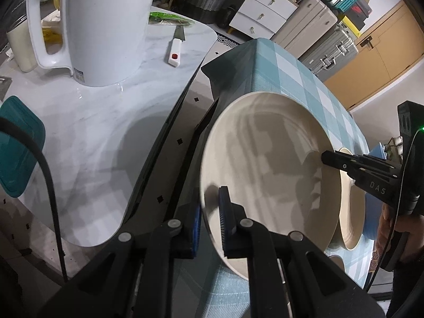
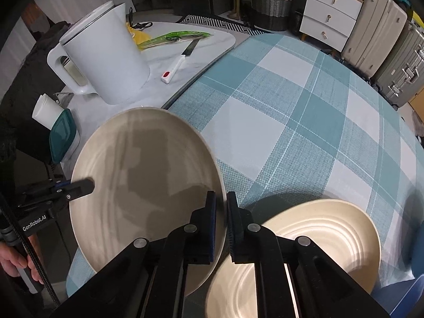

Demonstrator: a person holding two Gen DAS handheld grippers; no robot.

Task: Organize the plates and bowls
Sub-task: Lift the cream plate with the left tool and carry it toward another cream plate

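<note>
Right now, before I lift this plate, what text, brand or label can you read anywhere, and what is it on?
"DAS": on the right gripper, along its black body.
"GenRobot.AI": on the left gripper, along its black body.
Small label at the base of the white kettle: too blurred to read.
Green packet behind the kettle: print too small to read.

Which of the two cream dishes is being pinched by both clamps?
The smooth plate, gripped by the left gripper and right gripper. The ridged dish lies untouched.
</note>
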